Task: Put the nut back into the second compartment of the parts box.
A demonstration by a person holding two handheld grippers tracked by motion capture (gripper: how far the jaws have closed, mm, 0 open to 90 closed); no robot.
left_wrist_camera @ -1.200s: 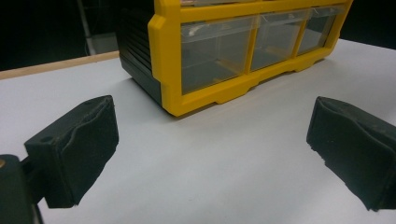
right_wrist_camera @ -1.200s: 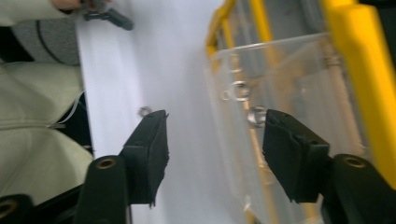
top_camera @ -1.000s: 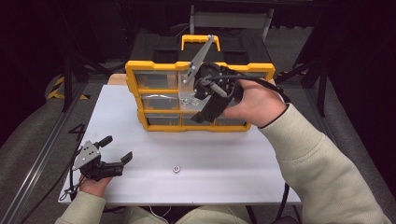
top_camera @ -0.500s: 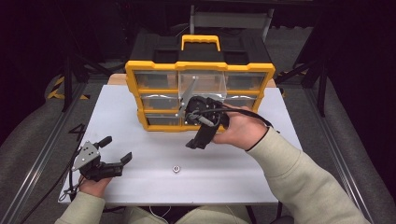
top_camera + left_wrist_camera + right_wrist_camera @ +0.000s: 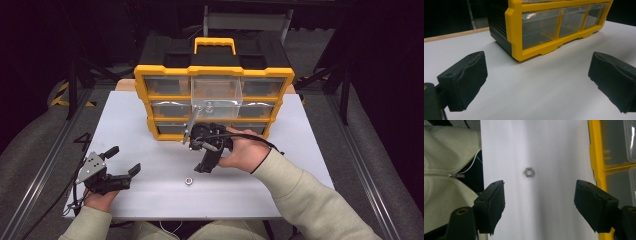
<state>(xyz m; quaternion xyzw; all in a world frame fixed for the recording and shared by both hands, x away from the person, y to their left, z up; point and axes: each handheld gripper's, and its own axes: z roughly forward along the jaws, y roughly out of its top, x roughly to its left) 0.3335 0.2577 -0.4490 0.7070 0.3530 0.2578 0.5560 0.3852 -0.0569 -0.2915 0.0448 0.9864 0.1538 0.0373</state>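
We read no writing on the yellow organizer [image 5: 215, 100]. Our right claw [image 5: 204, 161] hangs spread above the nut [image 5: 529, 172], which lies alone on bare white desk [image 5: 295, 170]. Our left claw [image 5: 122, 162] rests spread near the desk's left edge.

Yellow-and-black organiser [image 5: 150, 82] with clear drawers; silver-grey nut [image 5: 529, 172]; plain white table [image 5: 135, 120]; black jaws; pale beige sleeve [image 5: 310, 200].

White table [image 5: 300, 150] — yellow drawer organizer [image 5: 214, 80] at back, small hex nut [image 5: 188, 181] near front.
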